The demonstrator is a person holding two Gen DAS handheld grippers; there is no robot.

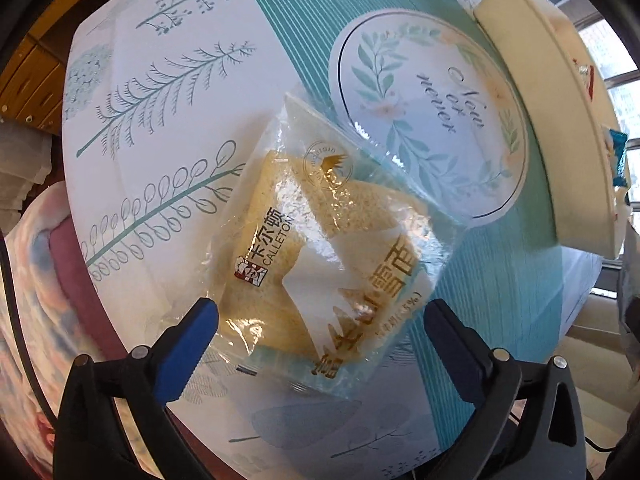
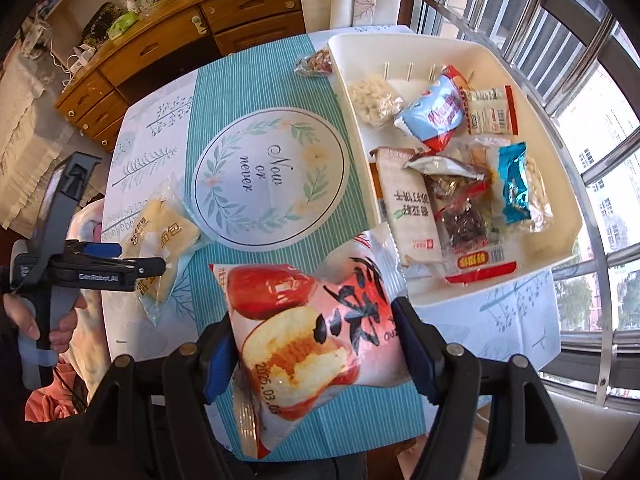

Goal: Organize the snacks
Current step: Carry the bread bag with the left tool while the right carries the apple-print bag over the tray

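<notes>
A red bread packet (image 2: 316, 344) is clamped in the right claw (image 2: 320, 356) at lower centre; the left claw (image 1: 320, 320) is spread around a clear cake packet (image 1: 320, 248) near the bench (image 1: 132, 80) edge.

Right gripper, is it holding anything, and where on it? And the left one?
The right gripper is shut on the red bread packet, pinching its lower half from both sides. The left gripper is open around the clear cake packet, holding nothing.

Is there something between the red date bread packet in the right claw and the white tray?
Nothing visible blocks it. The red date bread packet is held in the right claw, and only bare tablecloth lies before the white tray.
</notes>
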